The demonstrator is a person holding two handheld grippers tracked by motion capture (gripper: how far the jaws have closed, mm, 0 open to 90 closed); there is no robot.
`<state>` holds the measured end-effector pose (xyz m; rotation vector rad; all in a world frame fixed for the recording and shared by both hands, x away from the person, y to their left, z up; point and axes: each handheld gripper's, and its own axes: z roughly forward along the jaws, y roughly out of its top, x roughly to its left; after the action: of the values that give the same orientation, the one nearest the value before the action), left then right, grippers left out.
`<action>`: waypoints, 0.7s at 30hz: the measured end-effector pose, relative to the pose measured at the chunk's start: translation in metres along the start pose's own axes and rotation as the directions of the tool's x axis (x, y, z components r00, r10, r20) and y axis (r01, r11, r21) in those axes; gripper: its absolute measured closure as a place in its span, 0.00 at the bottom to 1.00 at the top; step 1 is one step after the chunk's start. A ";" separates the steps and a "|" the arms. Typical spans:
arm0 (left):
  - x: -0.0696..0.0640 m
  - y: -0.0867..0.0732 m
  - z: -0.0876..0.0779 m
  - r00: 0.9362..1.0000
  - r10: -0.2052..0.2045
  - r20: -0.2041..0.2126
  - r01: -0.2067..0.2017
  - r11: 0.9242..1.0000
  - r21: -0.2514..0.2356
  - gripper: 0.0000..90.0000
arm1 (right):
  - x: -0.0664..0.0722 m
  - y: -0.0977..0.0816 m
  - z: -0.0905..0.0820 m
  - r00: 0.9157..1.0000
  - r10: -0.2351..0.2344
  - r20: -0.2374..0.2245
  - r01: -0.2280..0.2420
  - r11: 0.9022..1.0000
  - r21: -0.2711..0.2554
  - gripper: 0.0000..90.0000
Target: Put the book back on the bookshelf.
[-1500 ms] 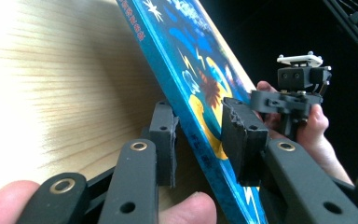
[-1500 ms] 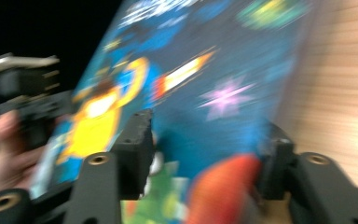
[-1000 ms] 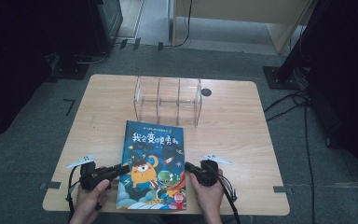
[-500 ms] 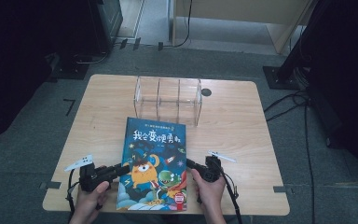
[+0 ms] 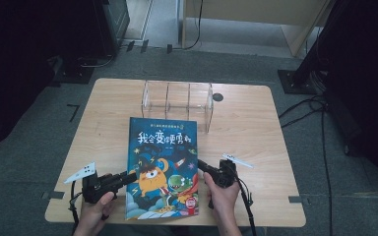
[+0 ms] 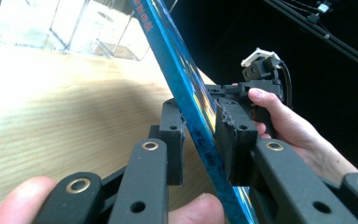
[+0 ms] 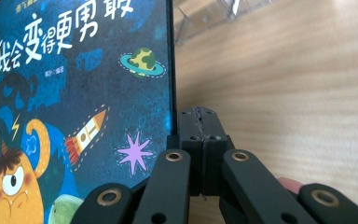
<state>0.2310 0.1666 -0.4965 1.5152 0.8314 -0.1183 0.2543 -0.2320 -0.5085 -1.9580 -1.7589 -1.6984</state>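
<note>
Between the jaws of the left gripper [image 5: 130,175], takes in the near left edge of the book [image 5: 162,147], which slants up off the table [image 5: 256,137] in the left gripper view. Has just been narrowing on that edge: one pad [image 6: 233,135] lies against the cover, a thin gap remains at the other, so reads as nearly but not quite clamped. Just beside the tips of the right gripper [image 5: 200,163], meets the book's right edge. Shows those jaws pressed together on nothing, resting on the wood, much where they were a second ago. Beyond both grippers, past the book's far edge, finds the clear rack [image 5: 177,101] standing upright with open slots. Seen from above, keeps the book in the same spot as a second ago. Suggests a pinch about to complete, then a lift towards a slot.
</note>
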 end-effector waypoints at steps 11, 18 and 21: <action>-0.011 0.003 0.000 0.997 0.070 0.031 -0.069 0.997 -0.043 0.88 | 0.013 0.013 -0.011 0.999 -0.048 -0.016 0.047 0.996 -0.075 1.00; -0.024 0.006 -0.001 0.985 0.167 0.034 -0.164 0.983 -0.078 0.90 | 0.023 0.021 -0.019 0.995 -0.094 -0.045 0.087 0.987 -0.138 1.00; -0.030 0.006 -0.003 0.974 0.222 0.037 -0.217 0.971 -0.100 0.92 | 0.026 0.024 -0.023 0.989 -0.130 -0.066 0.117 0.978 -0.173 1.00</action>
<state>0.2115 0.1571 -0.4746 1.4977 0.6178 0.0485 0.2504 -0.2365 -0.4668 -1.8493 -1.8000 -1.9953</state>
